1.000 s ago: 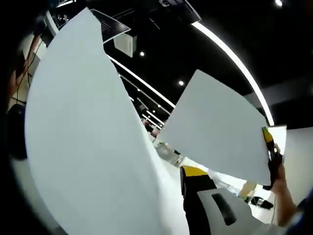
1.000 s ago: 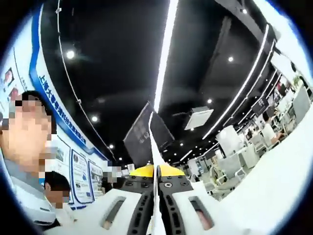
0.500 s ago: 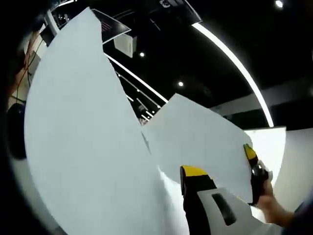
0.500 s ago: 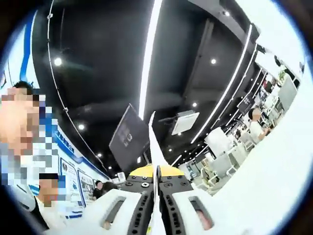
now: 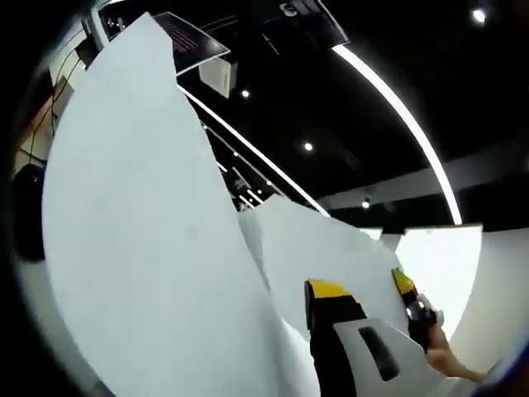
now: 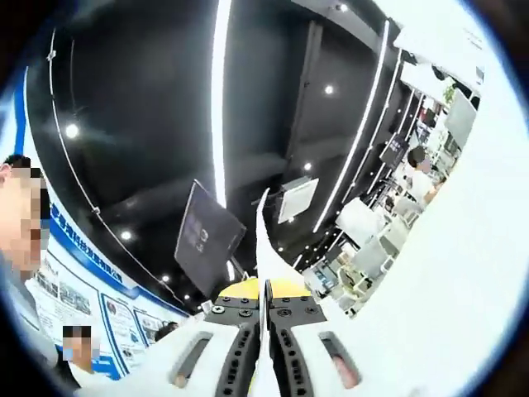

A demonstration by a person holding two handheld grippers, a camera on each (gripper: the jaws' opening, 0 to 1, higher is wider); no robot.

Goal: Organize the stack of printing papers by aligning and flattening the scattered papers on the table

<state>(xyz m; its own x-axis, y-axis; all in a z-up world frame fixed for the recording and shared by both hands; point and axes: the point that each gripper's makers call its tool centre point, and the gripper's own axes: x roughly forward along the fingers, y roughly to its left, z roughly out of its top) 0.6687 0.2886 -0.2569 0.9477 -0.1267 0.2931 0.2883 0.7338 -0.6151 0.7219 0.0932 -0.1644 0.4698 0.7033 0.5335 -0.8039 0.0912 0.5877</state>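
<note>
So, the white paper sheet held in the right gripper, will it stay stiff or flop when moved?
Probably floppy: the sheet held edge-on by the right gripper is very thin. In the left gripper view, the large sheet curves noticeably, so it likely bends easily and is light.

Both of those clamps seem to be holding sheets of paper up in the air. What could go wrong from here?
The right gripper pinches a sheet seen edge-on by a narrow strip, so it might slip out or crease at the jaws. In the left gripper view, the big sheet bows in a curve, so it could fold or catch the other sheet as the two come together. Held apart in the air, their edges may meet misaligned.
</note>
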